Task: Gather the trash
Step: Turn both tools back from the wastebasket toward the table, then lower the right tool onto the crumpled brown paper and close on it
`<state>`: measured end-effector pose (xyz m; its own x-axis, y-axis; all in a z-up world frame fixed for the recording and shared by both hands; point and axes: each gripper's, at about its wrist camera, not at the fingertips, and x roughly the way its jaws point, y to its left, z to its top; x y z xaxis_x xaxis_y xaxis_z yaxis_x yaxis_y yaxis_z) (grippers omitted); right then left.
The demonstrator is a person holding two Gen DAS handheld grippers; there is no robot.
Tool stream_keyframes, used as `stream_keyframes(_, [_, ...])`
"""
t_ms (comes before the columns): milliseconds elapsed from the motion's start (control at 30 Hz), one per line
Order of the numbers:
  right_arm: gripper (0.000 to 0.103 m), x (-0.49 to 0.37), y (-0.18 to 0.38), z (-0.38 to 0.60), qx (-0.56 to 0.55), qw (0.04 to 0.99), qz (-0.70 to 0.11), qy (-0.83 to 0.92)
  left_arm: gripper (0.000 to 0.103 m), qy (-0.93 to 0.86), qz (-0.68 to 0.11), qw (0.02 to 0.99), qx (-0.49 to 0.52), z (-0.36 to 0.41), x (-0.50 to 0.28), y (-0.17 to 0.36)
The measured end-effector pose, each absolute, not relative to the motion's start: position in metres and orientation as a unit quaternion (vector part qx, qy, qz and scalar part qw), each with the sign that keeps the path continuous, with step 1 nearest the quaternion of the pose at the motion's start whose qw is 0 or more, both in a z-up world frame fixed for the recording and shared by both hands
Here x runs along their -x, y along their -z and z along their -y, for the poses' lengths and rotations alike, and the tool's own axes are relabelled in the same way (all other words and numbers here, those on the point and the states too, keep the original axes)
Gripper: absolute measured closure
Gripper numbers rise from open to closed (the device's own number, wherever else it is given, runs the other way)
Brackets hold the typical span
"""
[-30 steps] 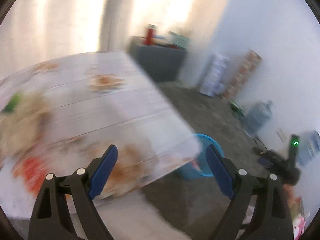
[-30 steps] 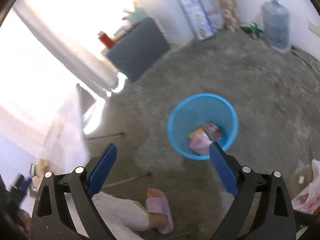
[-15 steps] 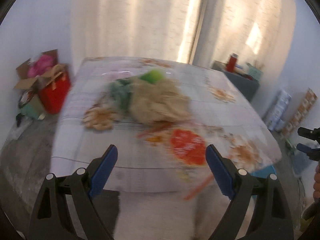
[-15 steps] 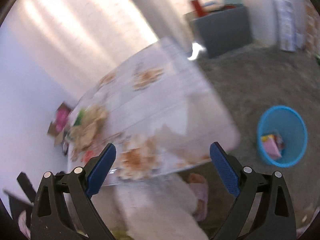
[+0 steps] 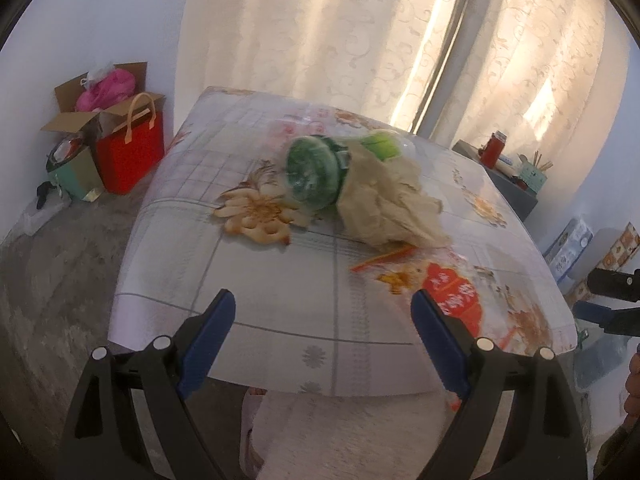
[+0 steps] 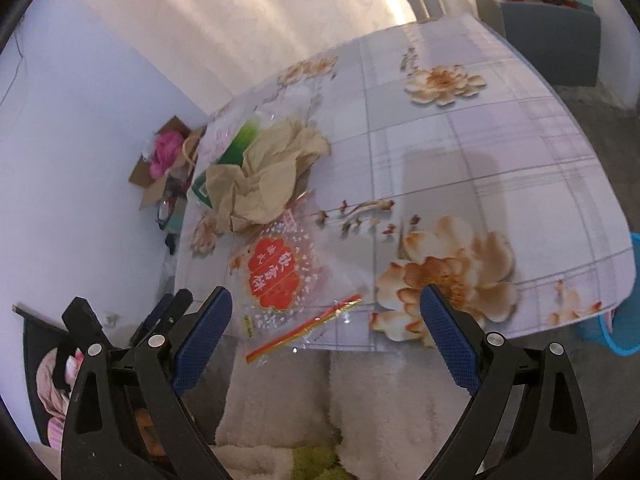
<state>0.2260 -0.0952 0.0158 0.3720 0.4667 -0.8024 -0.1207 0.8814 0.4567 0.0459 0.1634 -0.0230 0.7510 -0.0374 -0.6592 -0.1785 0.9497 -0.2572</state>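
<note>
Trash lies on the flower-print table (image 5: 280, 304): a crumpled brown paper bag (image 5: 384, 200), a green plastic bottle (image 5: 316, 174) beside it, and a clear wrapper with a red label (image 5: 452, 294). The right wrist view shows the paper bag (image 6: 264, 176) and the wrapper (image 6: 276, 276) at the near table edge. The blue bin (image 6: 624, 320) stands on the floor at the right. My left gripper (image 5: 324, 344) is open and empty over the near table edge. My right gripper (image 6: 324, 340) is open and empty just short of the wrapper.
A red bag (image 5: 132, 148) and a cardboard box (image 5: 100, 100) stand on the floor left of the table. A grey cabinet (image 6: 552, 36) stands behind the table. Curtains hang at the back. A white fluffy garment (image 6: 320, 396) is below the grippers.
Both grippers have swung from the floor and blue bin back to the table. Both stay open and empty. The trash pile now sits ahead of them.
</note>
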Motion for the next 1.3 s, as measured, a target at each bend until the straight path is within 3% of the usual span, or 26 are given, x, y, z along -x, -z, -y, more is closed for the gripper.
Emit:
stream_keyframes(300, [0.012,-0.26,-0.008,0.05,-0.172,0.795,-0.543,-0.208,0.016,-0.065,-0.345,0.918,0.186,-0.201,-0.045,0.041])
stream_keyframes(467, [0.012,-0.295,-0.008,0.001,-0.092,0.806,-0.534,-0.239,0.016,-0.071,-0.351,0.913,0.197,-0.212,-0.042,0.049])
stream_keyframes(700, [0.012,-0.332,0.01,-0.077,0.123,0.819,-0.483,-0.285,0.016,-0.072,-0.35,0.913,0.199,-0.217,-0.042,0.049])
stream_keyframes(1100, [0.012,-0.361,0.058,-0.099,0.209,0.768,-0.498,-0.344,0.016,-0.053,-0.363,0.905,0.215,-0.221,-0.052,0.047])
stream_keyframes(1300, [0.024,-0.356,0.053,-0.092,0.204,0.778,-0.488,-0.338,0.016,-0.057,-0.369,0.904,0.208,-0.218,-0.053,0.047])
